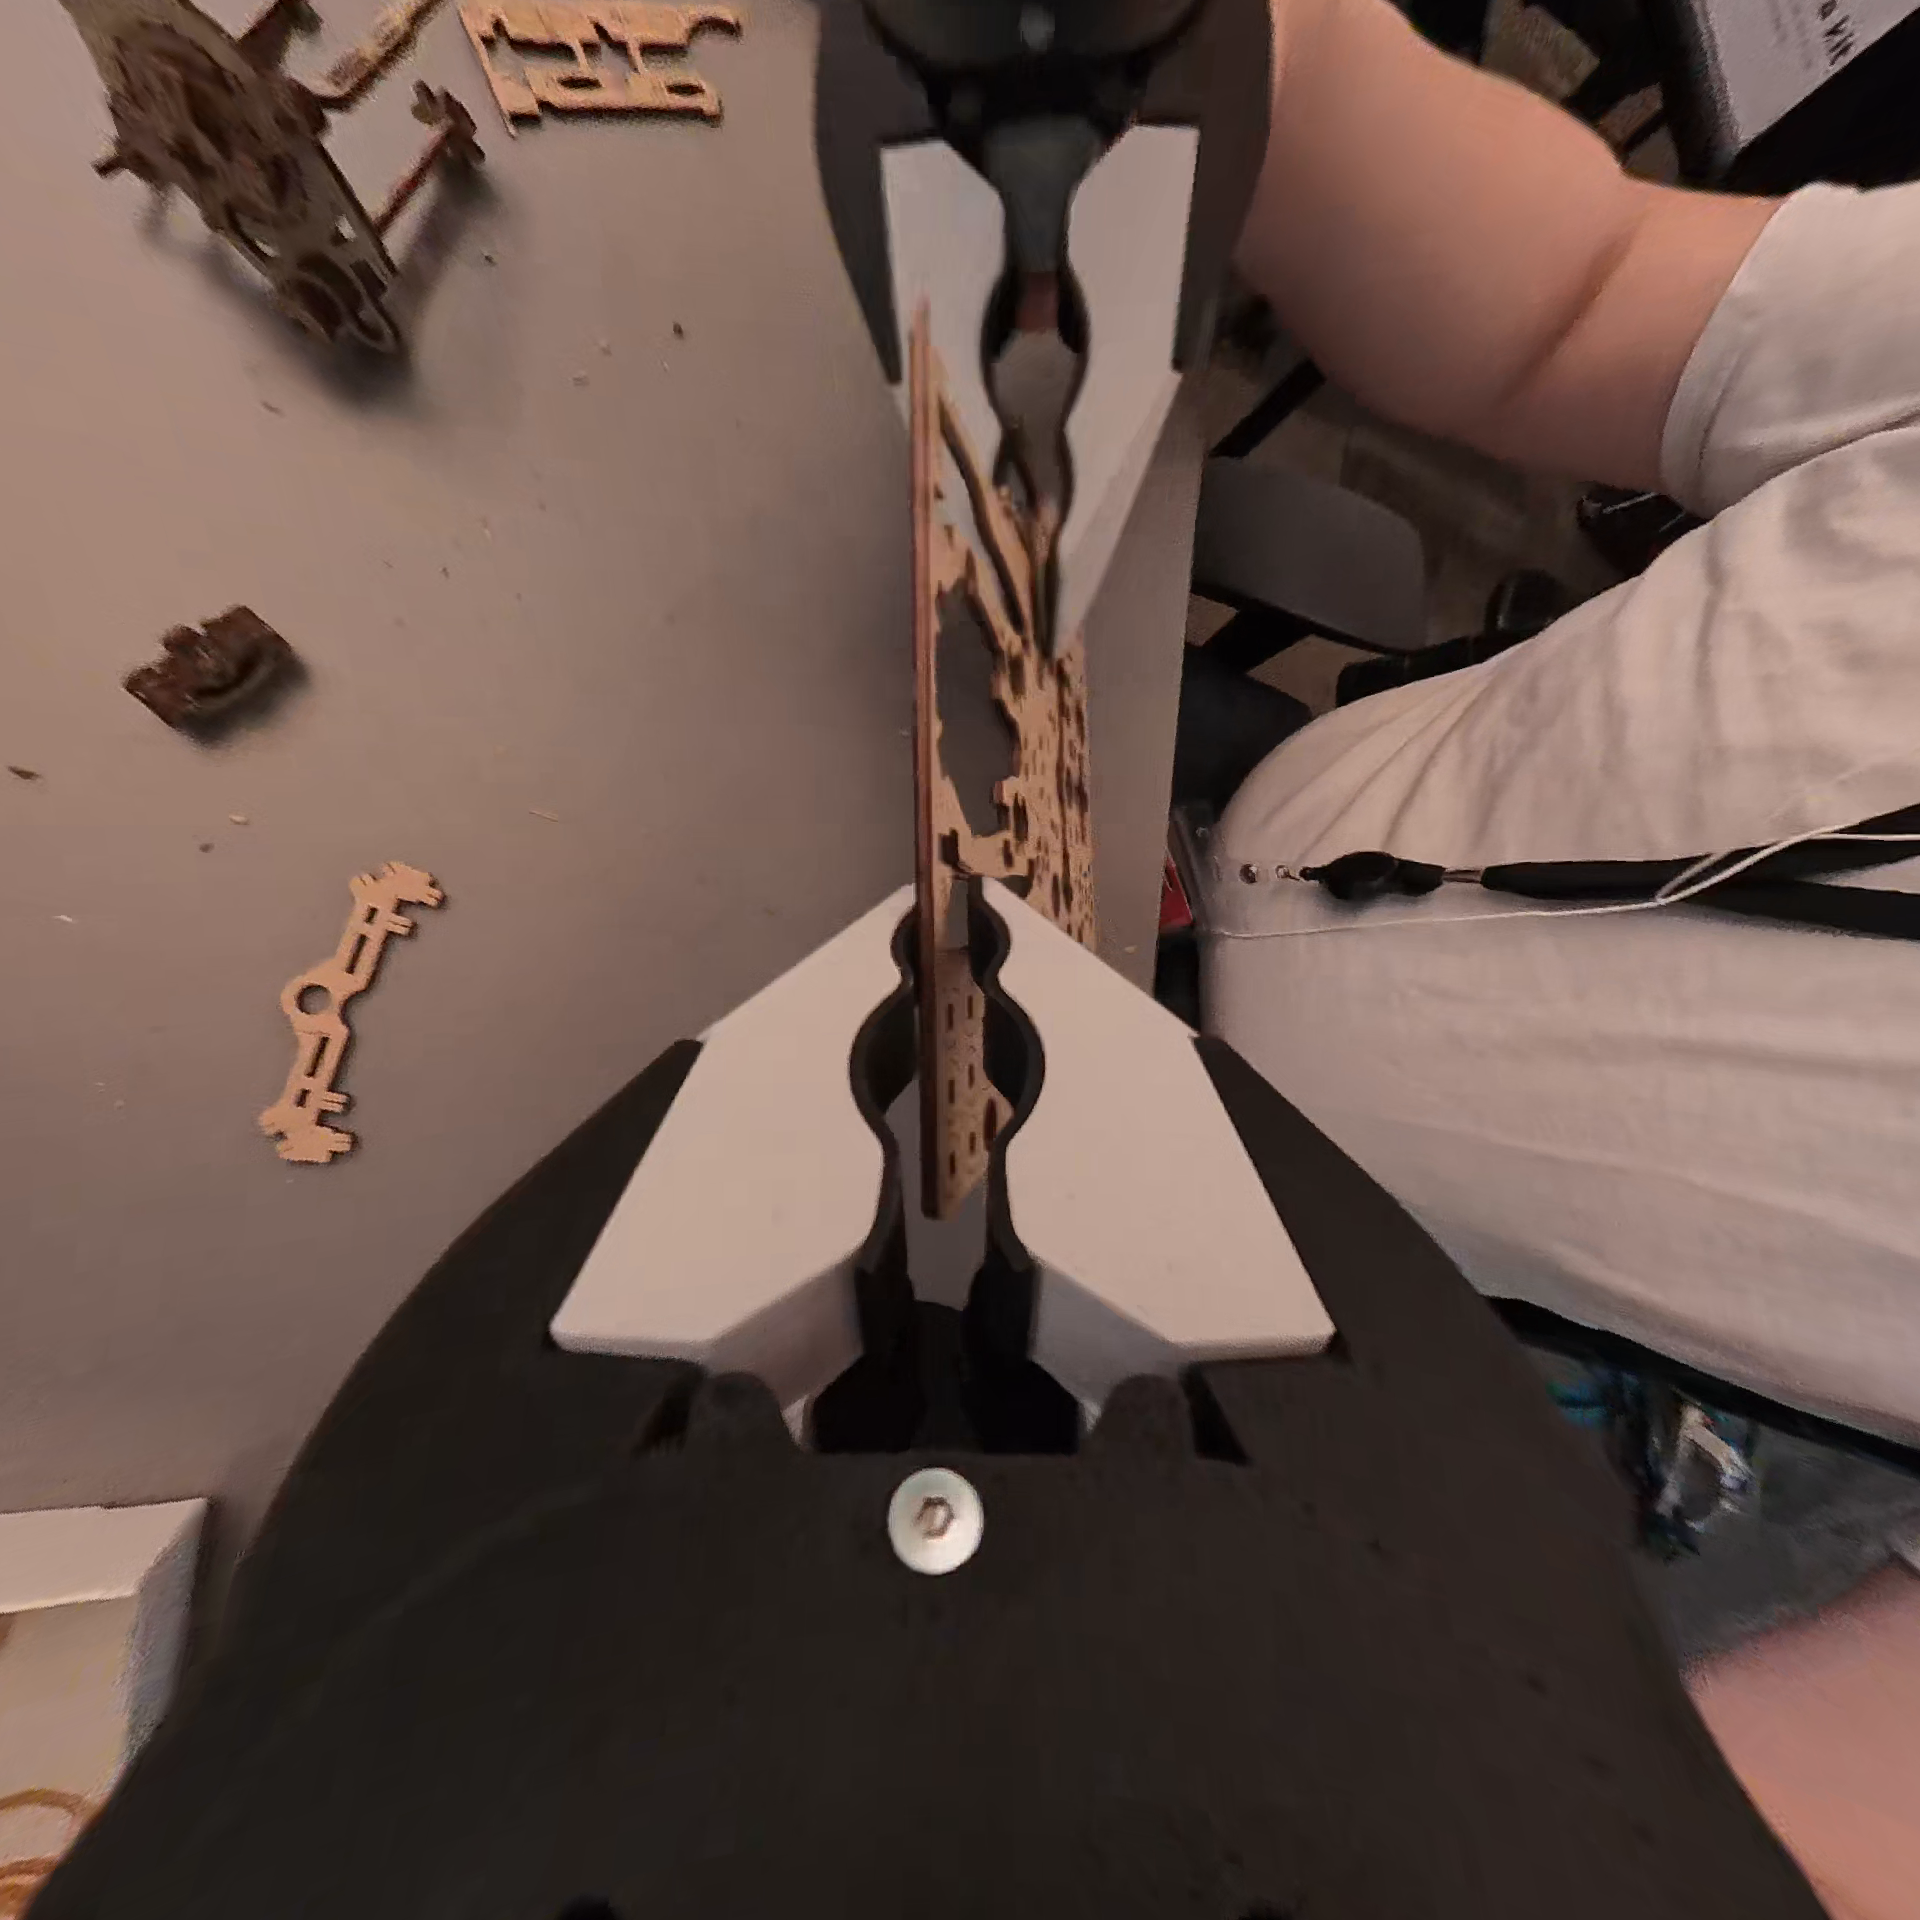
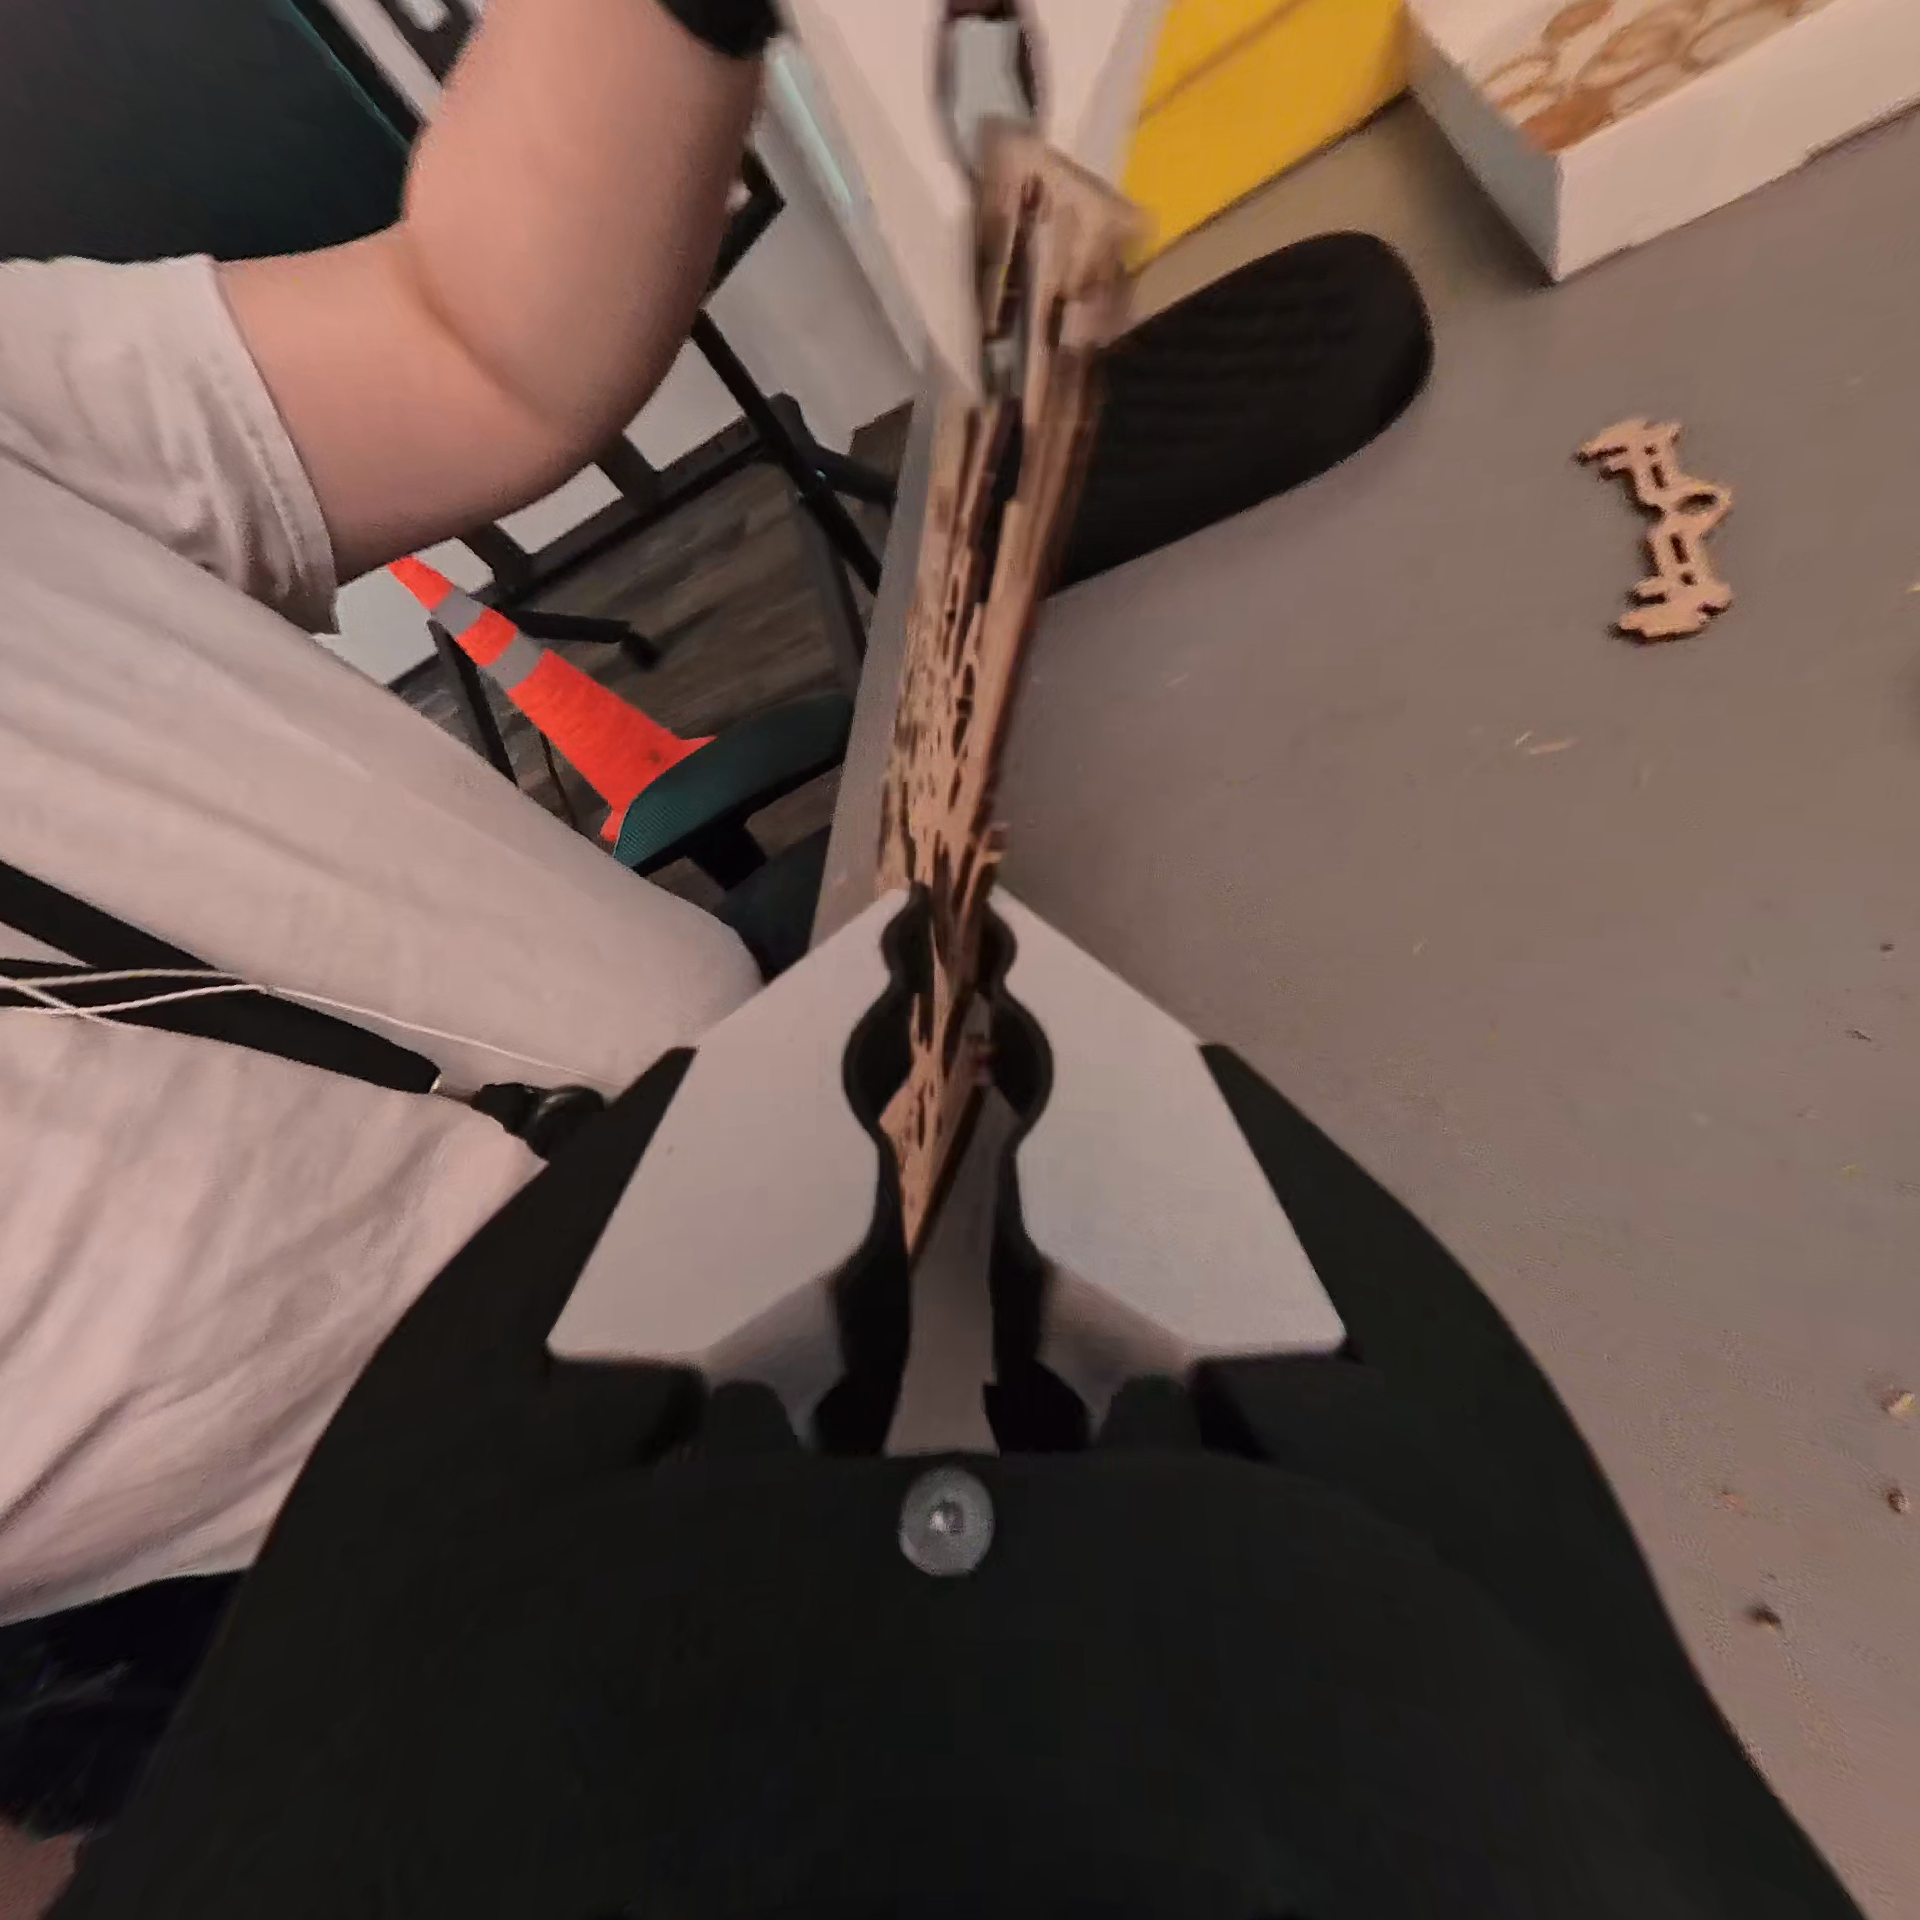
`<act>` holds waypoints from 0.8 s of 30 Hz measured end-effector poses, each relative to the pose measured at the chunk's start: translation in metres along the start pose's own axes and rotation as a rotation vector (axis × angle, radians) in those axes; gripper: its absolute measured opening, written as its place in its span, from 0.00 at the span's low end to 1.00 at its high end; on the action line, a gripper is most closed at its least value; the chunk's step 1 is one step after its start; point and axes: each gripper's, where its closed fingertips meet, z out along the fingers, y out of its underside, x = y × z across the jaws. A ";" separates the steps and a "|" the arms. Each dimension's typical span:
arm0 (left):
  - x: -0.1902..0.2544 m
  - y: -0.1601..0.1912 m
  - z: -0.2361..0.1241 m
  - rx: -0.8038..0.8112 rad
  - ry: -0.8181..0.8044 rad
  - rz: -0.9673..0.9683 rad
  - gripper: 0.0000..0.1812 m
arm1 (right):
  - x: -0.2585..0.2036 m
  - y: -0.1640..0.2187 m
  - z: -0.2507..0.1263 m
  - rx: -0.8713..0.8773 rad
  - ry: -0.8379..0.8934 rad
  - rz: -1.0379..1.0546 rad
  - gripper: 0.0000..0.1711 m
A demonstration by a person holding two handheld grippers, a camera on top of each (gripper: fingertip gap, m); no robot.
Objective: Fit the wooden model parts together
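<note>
Left hand-held gripper [image 1: 948, 935] and right hand-held gripper [image 2: 945, 935] both pinching one wooden sheet [image 1: 997, 727] above the grey surface [image 1: 520, 623].

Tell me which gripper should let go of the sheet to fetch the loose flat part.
Left, probably. Both the left gripper and right gripper clamp the wooden sheet; the loose part lies on the table on the left gripper's side.

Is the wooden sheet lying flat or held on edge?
On edge: the wooden sheet stands edge-up off the table, clamped by left gripper and right gripper.
</note>
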 end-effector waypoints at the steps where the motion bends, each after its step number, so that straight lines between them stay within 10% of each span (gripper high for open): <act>1: -0.005 -0.002 -0.001 0.021 -0.029 0.012 0.03 | -0.001 -0.002 0.000 0.025 -0.007 0.004 0.02; 6: -0.026 -0.009 -0.014 0.312 -0.076 -0.102 0.31 | 0.008 -0.003 -0.010 0.135 0.047 0.019 0.01; 13: -0.016 0.022 0.028 0.540 0.076 -0.243 0.35 | 0.014 -0.001 -0.018 0.178 0.085 0.010 0.01; 24: -0.002 0.023 0.048 0.529 0.020 -0.164 0.01 | 0.019 -0.015 -0.011 0.200 0.170 -0.093 0.09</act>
